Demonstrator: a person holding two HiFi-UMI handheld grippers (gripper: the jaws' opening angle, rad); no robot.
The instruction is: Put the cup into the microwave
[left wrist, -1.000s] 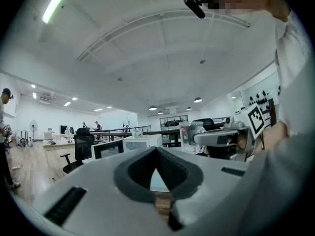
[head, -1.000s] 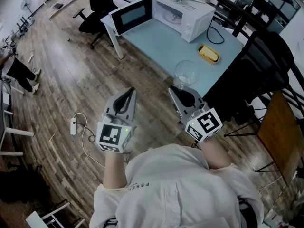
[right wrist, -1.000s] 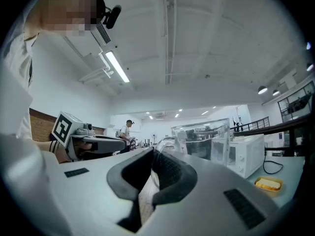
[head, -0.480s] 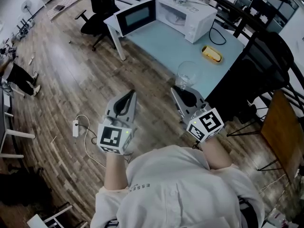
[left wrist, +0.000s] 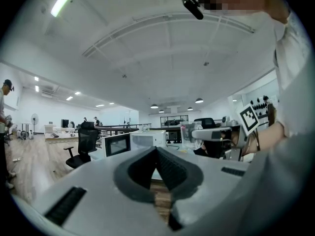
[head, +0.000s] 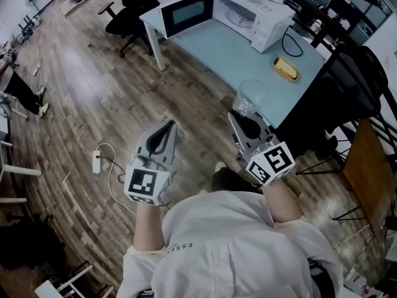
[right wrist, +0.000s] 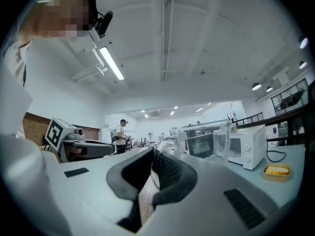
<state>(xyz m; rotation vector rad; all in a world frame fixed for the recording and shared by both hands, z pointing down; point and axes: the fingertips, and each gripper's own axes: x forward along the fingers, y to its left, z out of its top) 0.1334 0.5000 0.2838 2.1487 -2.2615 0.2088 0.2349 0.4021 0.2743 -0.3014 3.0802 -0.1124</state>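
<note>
A clear glass cup (head: 249, 97) hangs off the near edge of the pale blue table (head: 232, 51), and my right gripper (head: 239, 114) is shut on its handle. In the right gripper view the cup (right wrist: 204, 136) stands upright just past the jaws of the right gripper (right wrist: 153, 156). The white microwave (head: 255, 16) sits at the table's far end with its door (head: 188, 12) swung open to the left. My left gripper (head: 169, 128) is shut with nothing in it, over the wooden floor left of the cup; the left gripper (left wrist: 156, 151) points at the microwave (left wrist: 147, 139).
A yellow dish (head: 286, 68) lies on the table right of the cup's path. A black office chair (head: 133, 8) stands left of the table, dark chairs and railings to the right. A white power strip (head: 97, 162) with a cord lies on the floor.
Both grippers and the held cup have moved a little toward the table and microwave. The person has stepped forward; a dark shoe now shows below the grippers.
</note>
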